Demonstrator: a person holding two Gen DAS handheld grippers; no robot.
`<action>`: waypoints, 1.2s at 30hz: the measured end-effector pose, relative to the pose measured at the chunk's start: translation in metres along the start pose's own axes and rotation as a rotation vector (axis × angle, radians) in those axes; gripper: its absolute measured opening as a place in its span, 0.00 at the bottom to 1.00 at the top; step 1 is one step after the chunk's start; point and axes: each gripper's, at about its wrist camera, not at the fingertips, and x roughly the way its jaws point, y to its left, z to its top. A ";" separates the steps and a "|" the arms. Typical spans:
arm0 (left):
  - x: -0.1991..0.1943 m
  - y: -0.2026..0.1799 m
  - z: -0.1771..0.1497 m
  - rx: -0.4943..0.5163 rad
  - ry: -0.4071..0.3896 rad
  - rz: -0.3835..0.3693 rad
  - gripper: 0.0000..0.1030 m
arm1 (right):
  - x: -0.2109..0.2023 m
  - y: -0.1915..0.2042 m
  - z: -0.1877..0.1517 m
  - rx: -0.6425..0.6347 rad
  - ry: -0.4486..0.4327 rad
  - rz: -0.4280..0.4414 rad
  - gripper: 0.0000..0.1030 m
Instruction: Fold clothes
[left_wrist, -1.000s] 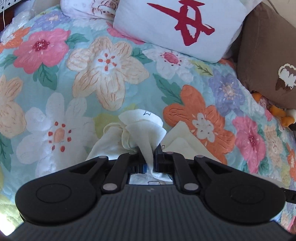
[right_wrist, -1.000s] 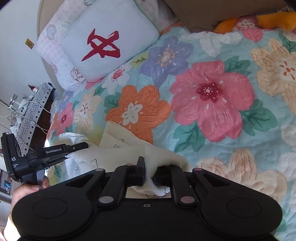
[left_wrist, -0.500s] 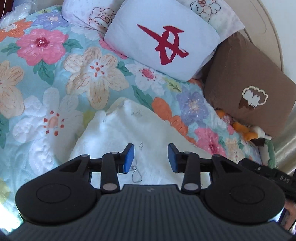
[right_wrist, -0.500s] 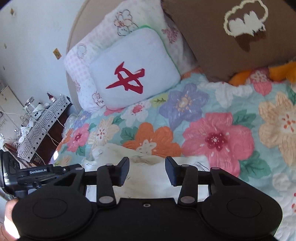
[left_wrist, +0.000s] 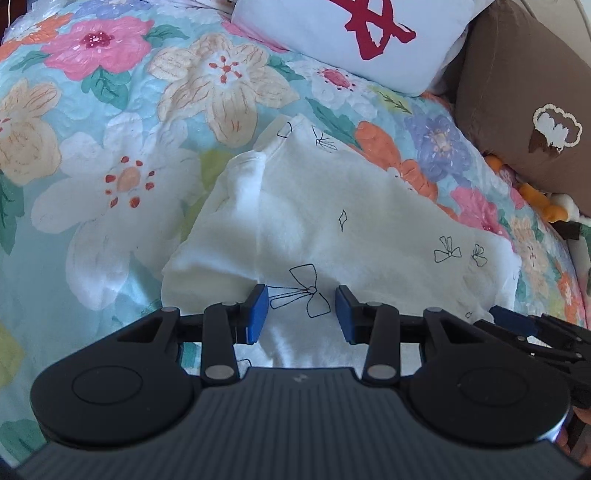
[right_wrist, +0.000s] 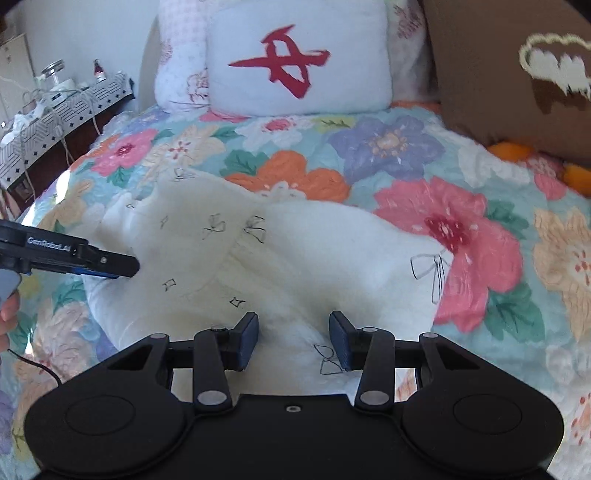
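Observation:
A white garment (left_wrist: 332, 221) printed with small black bows lies folded and spread on the floral bedspread; it also shows in the right wrist view (right_wrist: 280, 258). My left gripper (left_wrist: 300, 313) is open and empty just above the garment's near edge. My right gripper (right_wrist: 293, 339) is open and empty above the garment's near right part. The left gripper's fingers (right_wrist: 110, 264) reach in from the left in the right wrist view. The right gripper's blue-padded tip (left_wrist: 517, 320) shows at the right in the left wrist view.
The floral quilt (left_wrist: 110, 184) covers the bed. A white pillow with a red character (right_wrist: 299, 62) and a brown cushion (right_wrist: 517, 74) lie at the head. Orange plush toys (left_wrist: 543, 203) sit by the brown cushion. A cluttered side table (right_wrist: 55, 107) stands at left.
Both grippers held bunched cloth a second ago, then opened and let it go. The garment now lies flat on the bed and both grippers have drawn closer over it.

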 end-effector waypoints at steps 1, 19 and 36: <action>0.000 0.001 0.000 0.005 0.001 -0.001 0.38 | 0.002 -0.004 -0.002 0.019 0.008 0.004 0.46; -0.020 -0.011 -0.008 0.034 0.000 0.058 0.48 | 0.029 0.005 0.037 0.017 0.009 -0.102 0.46; -0.034 -0.016 -0.005 0.153 -0.096 0.039 0.52 | -0.003 0.141 -0.044 -0.725 -0.021 -0.108 0.58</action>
